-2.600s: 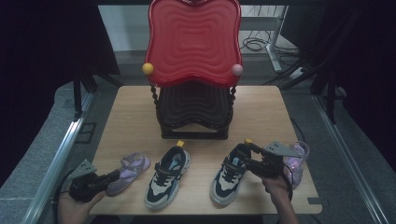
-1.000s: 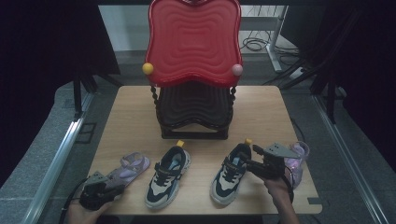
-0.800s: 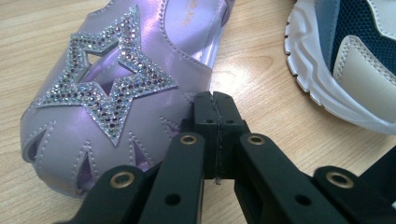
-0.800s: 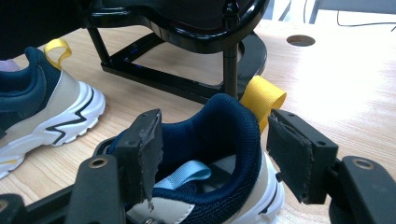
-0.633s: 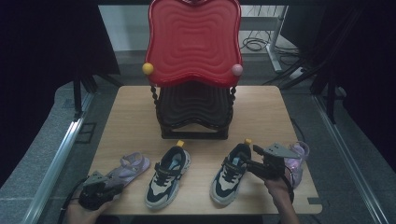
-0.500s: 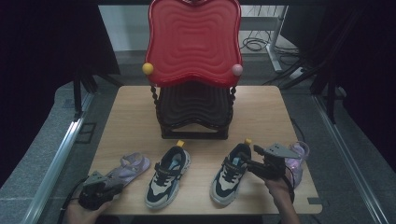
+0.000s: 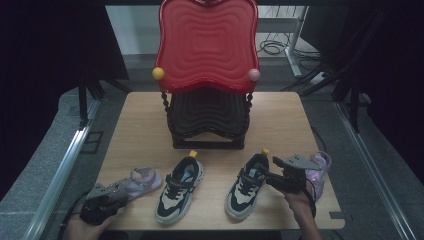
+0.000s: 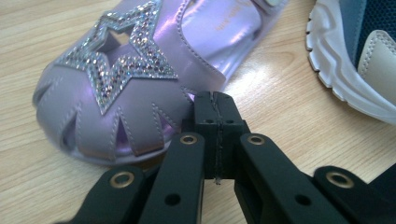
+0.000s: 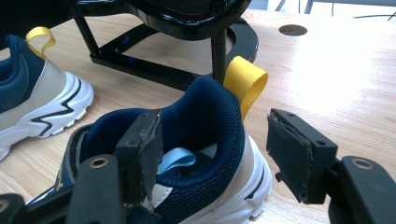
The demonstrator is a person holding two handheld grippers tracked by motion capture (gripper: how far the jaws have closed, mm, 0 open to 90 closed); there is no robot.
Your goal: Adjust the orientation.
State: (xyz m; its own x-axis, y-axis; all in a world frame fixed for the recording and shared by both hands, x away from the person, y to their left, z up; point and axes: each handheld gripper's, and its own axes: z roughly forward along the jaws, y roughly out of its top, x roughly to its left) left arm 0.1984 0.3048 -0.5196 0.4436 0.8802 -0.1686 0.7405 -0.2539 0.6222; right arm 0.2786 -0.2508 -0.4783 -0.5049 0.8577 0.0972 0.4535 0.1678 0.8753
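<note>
Bare table [image 7: 290, 115] flanks the central black rack [image 7: 207, 120].

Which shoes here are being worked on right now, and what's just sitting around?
In hand: right sneaker, straddled by the open right gripper; purple sandal, beside the shut left gripper.

Lying about: left sneaker, second purple sandal, red-and-black rack.

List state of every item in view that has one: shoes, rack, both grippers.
left gripper: shut, empty, tip at the toe of the purple sandal
right gripper: open, straddling the heel of the right sneaker, not clamped
purple sandal: flat on the table, upright
left sneaker: upright, untouched
second purple sandal: on the table behind the right gripper
shoe rack: upright, shelves empty
</note>
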